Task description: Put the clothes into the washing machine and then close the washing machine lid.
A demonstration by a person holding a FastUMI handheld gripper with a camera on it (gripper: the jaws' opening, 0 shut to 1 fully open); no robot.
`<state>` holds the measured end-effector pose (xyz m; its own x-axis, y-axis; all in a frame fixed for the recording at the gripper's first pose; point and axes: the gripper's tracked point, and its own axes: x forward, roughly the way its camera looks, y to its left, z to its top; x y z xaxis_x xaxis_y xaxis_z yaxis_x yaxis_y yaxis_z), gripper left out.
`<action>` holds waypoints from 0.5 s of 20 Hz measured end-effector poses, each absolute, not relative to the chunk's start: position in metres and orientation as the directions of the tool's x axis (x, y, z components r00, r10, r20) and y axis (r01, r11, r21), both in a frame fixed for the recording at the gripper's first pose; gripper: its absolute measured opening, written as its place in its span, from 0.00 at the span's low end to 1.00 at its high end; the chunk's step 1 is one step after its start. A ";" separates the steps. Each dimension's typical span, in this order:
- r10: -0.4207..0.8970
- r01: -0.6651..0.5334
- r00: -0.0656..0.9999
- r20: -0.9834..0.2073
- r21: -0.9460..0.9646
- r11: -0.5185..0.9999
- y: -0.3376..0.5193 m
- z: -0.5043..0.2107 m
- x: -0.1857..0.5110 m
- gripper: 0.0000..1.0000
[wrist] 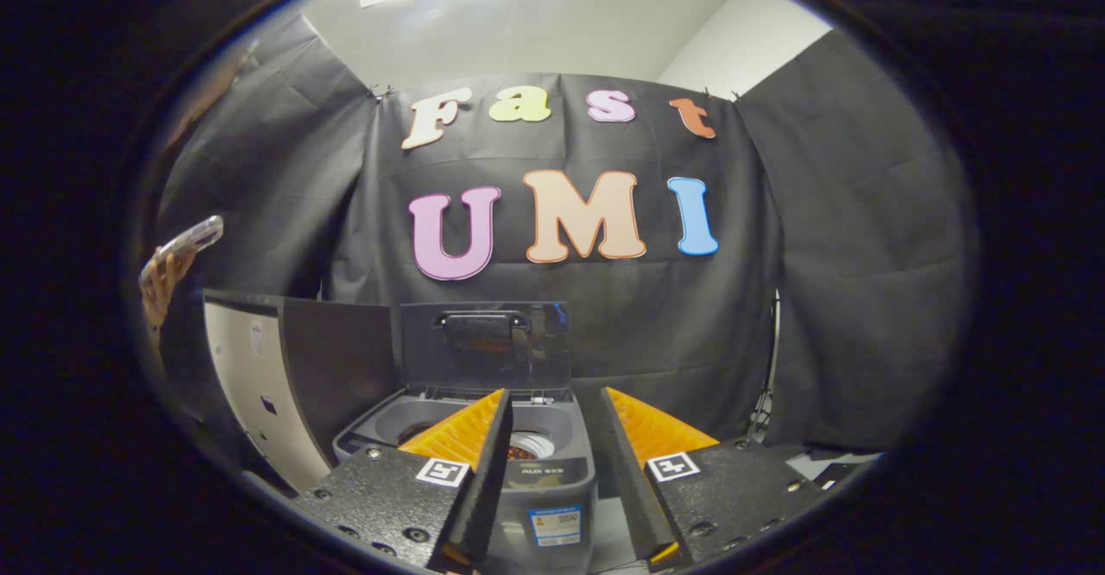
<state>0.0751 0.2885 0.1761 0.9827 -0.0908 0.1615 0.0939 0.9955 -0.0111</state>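
Counts: one small grey top-loading washing machine (pixel 552 471), one gripper (pixel 552 437), one person's hand (pixel 160 286) holding one phone in a clear case (pixel 186 243).
Washing machine: it stands low and near, straight ahead between the two fingers, with a blue label on its near front face.
Lid: the dark, flat washing machine lid (pixel 483 346) stands raised upright at the far edge of the tub opening, its handle facing the camera.
Tub contents: the round grey tub (pixel 531 445) is open; something reddish-brown shows deep inside, too small to tell what it is.
Clothes: I cannot tell whether the reddish-brown patch in the tub is clothing.
Gripper: the fingers are spread wide apart with nothing between them but the machine beyond; they hover above its near edge, pointing forward and slightly down.
Left side: a tall dark and white cabinet-like panel (pixel 268 376) stands left of the machine.
Hand: raised at far left, above that panel, well apart from the gripper.
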 end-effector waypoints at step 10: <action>-0.065 0.065 0.998 0.007 0.017 0.998 0.304 0.083 0.042 0.87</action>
